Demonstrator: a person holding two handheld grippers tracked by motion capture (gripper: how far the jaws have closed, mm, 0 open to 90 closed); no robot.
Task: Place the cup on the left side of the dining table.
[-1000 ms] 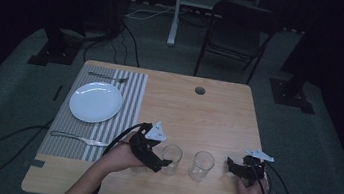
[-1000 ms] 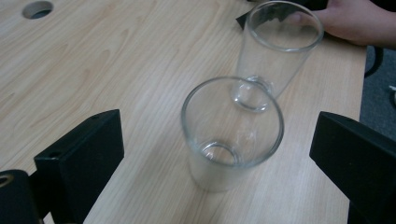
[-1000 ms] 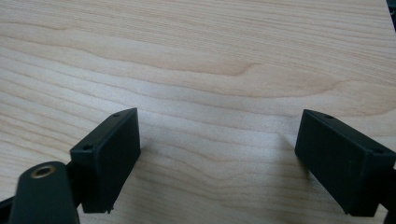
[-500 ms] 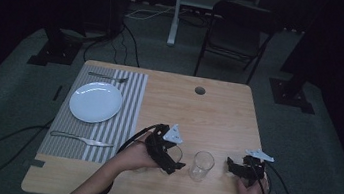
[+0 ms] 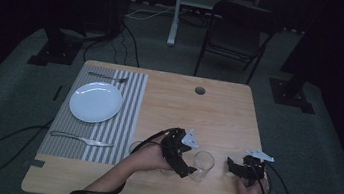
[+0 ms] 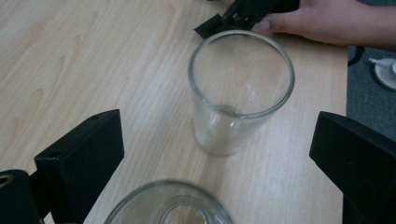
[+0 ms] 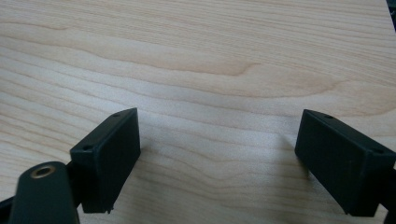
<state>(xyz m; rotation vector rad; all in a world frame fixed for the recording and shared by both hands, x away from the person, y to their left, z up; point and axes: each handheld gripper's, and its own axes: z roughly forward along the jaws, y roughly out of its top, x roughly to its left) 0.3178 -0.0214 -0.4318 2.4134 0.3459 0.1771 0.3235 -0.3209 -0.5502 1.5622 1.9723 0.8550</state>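
On the wooden worktop (image 5: 218,113), the left gripper (image 5: 180,154) is hovering with its jaws spread wide and holding nothing; an upright clear glass (image 6: 240,91) is standing between and beyond them, touching neither, while the rim of a second glass (image 6: 169,203) is showing blurred at the bottom of the left gripper view; the right gripper (image 5: 241,167) is resting near the worktop's right front edge, its jaws also gaping over bare wood and gripping nothing; off to the left, a white plate (image 5: 95,102) is sitting on a striped placemat (image 5: 121,120), with a fork (image 5: 107,76) lying beyond it and a knife (image 5: 81,139) lying nearer the person.
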